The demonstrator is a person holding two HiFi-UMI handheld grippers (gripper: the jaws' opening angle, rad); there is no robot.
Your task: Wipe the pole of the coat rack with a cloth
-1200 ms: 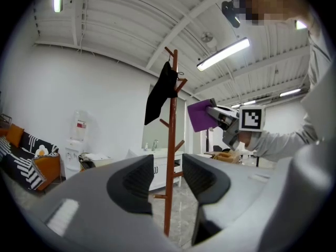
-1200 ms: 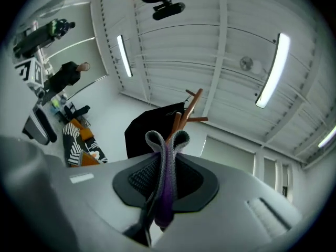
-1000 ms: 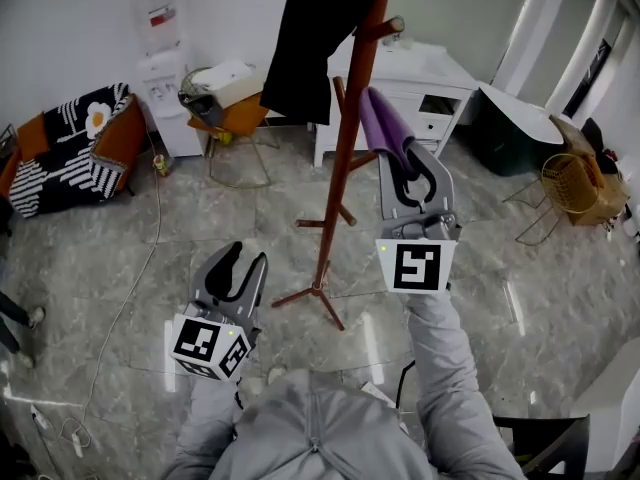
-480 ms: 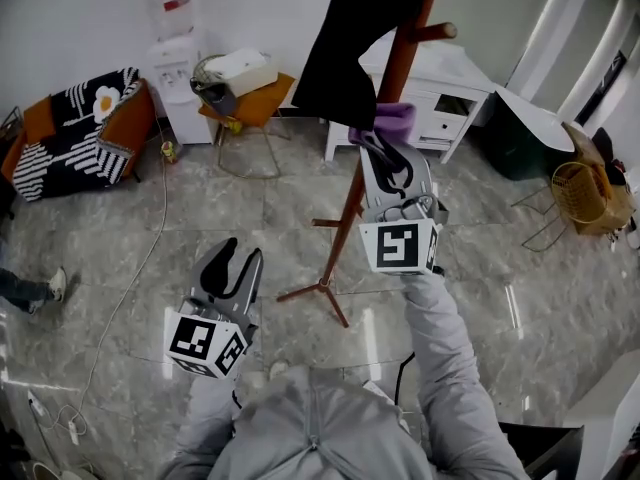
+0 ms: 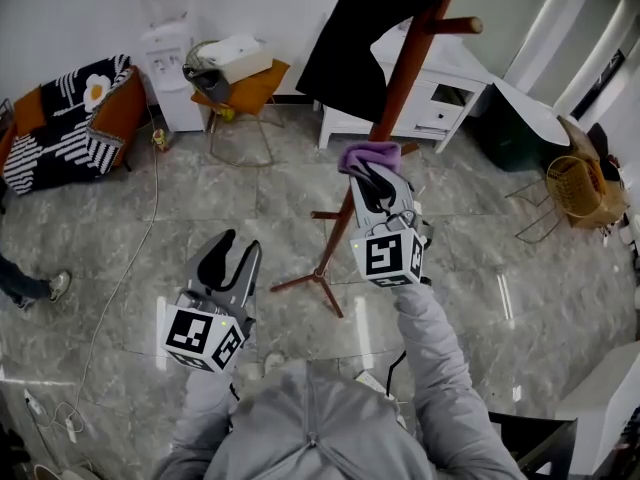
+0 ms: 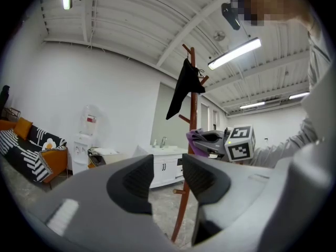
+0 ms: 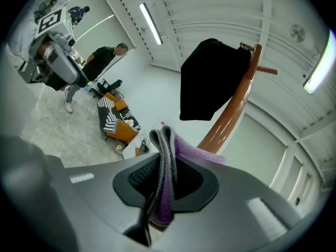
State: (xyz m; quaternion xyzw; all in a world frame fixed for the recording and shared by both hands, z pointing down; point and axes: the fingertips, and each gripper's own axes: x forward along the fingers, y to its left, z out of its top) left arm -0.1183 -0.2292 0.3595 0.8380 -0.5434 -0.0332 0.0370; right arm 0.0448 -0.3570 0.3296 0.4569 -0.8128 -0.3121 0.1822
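Here, open floor [image 5: 200, 208] surrounds the coat rack pole [image 5: 398, 88]. The right tongs [image 5: 372, 180] clench the purple cloth [image 5: 368, 155] against the pole. The left tongs [image 5: 240, 255] are released, well apart from the pole.

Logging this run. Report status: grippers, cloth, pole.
Right gripper shut on purple cloth, cloth at the pole mid-height. Left gripper open, empty, low. Black garment hangs higher on the rack.

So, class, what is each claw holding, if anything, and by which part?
The right claw clamps the purple cloth by a bunched fold. The left claw is open, holding nothing.
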